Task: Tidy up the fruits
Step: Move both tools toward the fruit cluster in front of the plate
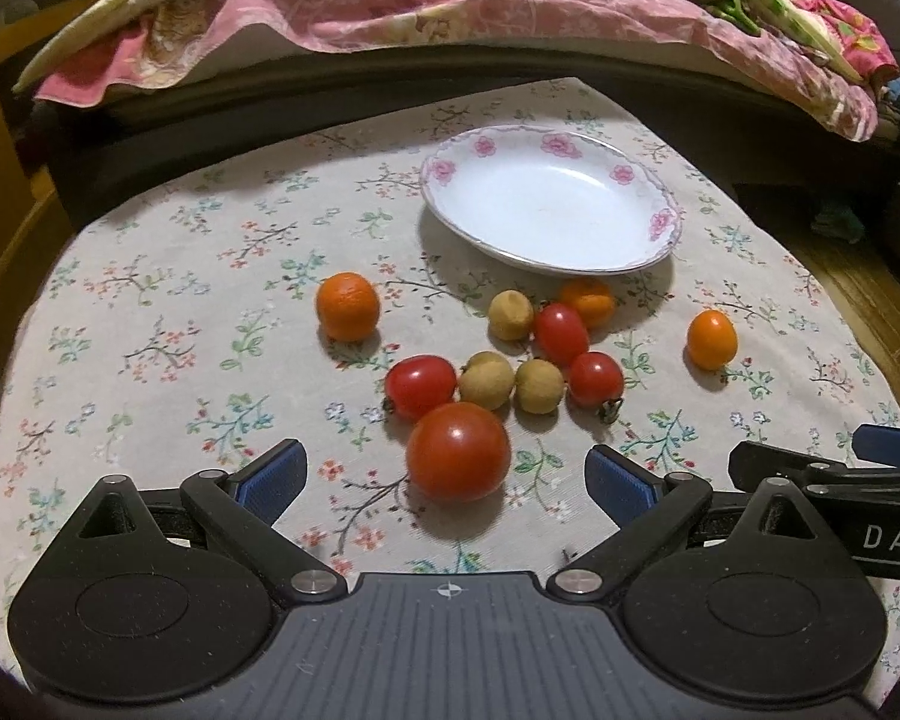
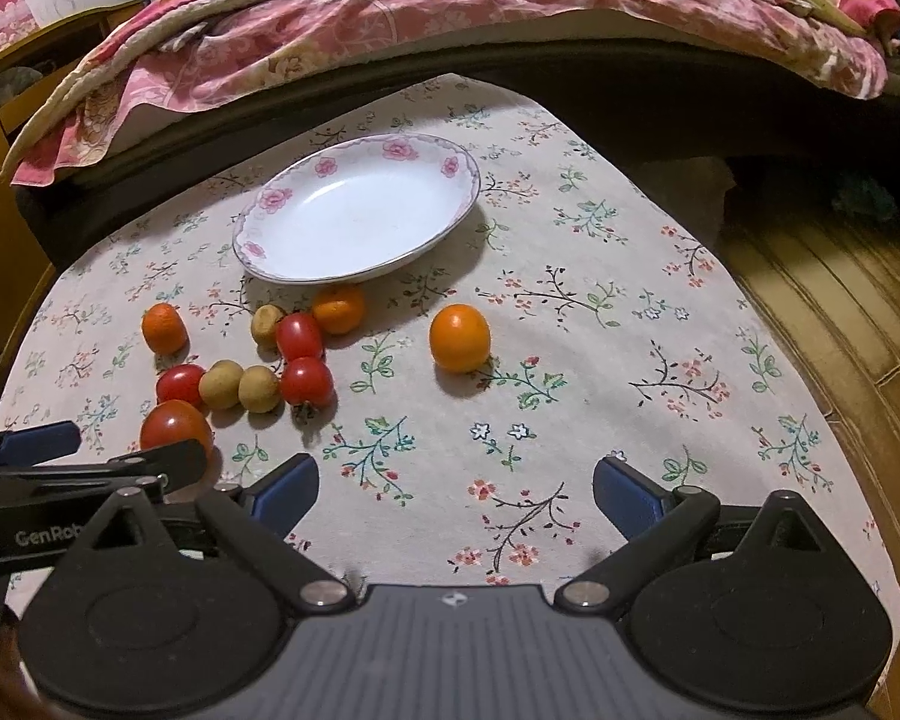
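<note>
A floral tablecloth (image 1: 180, 312) covers the counter, and behind its far edge runs a bed heaped with a pink quilt (image 1: 450, 6). Wooden flooring (image 2: 828, 300) shows off to the right. On the far side of the cloth sits a white plate (image 1: 660, 222) with pink roses on the rim, nothing in it.

Here is the fruit, scattered on the cloth just near of the plate. A big tomato (image 1: 458, 451) lies nearest, right between the left gripper (image 1: 447, 474) fingers but untouched; those jaws stand wide and hold nothing. Behind it cluster three smaller tomatoes (image 1: 420, 385) and three tan longans (image 1: 486, 379), touching one another. One small orange (image 1: 588, 300) is tucked against the plate's near rim, another orange (image 1: 348, 306) sits apart to the left, and a third orange (image 2: 459, 338) lies alone to the right.

The right gripper (image 2: 456, 495) hovers over bare cloth, jaws wide and empty, the lone right orange ahead of it. The left gripper's finger crosses its lower-left view, partly hiding the big tomato.
</note>
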